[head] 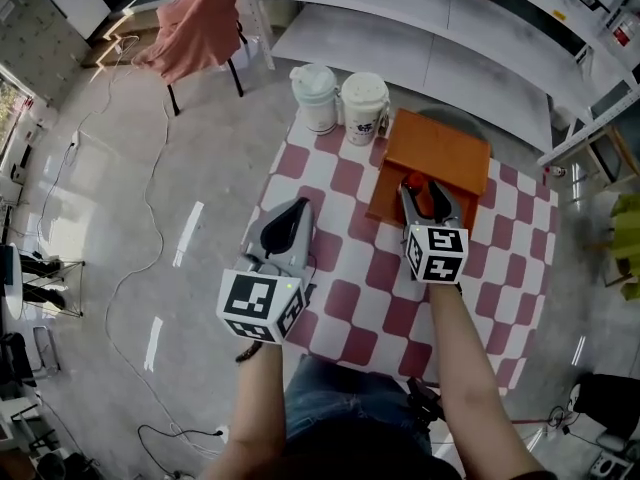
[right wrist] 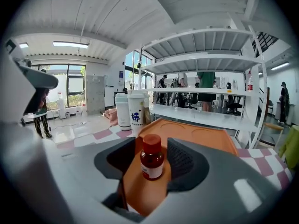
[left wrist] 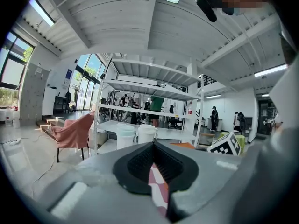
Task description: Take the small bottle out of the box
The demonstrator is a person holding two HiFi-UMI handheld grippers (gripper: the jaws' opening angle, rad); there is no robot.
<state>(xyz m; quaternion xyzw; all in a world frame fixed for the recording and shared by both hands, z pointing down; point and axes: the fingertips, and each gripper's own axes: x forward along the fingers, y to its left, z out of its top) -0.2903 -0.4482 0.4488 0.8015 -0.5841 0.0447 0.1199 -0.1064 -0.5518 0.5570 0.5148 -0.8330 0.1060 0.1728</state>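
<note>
While jaws flank small bottle (right wrist: 152, 157), white label (right wrist: 150, 171) (print illegible), blue-marked cup (right wrist: 136, 115)

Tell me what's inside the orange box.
A small brown bottle with a red cap stands upright in the orange box, untouched between the open jaws of the right gripper. The gripper covers the box floor nearest it.

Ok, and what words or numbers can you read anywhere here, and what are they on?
No text is clear enough to quote.
White cup: a blue mark, too blurred to read.
Small bottle: white label, print too small to read.
Marker cubes: black-and-white squares only, no words.
</note>
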